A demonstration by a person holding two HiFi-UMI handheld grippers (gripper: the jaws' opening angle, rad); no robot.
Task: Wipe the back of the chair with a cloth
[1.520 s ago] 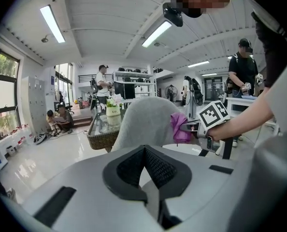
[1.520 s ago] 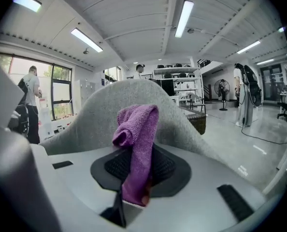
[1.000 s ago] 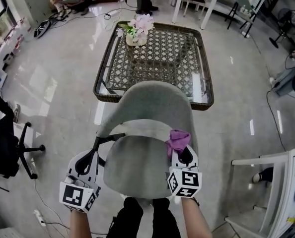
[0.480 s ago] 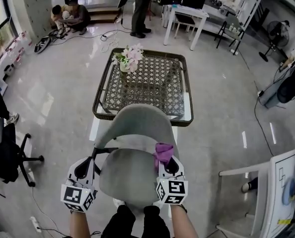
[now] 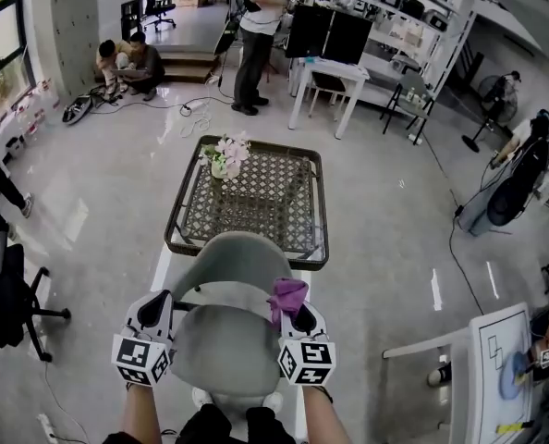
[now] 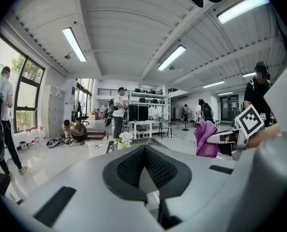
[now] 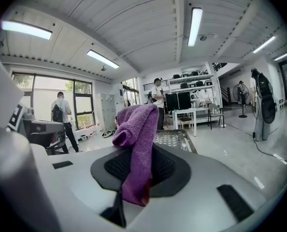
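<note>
The right tool [image 5: 298,320] pinches a purple terry cloth [image 5: 286,294]; the grey moulded chair back [image 5: 242,252] lies just ahead; the left tool [image 5: 152,311] is closed, empty.

Open office-lab: desk monitors [image 5: 335,33], shelving racks [image 5: 395,7].

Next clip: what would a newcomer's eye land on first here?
The purple cloth pinched in the right gripper stands out, at the right edge of the grey chair directly below the head camera. Beyond the chair stands a lattice-top table with flowers at its far left corner.
</note>
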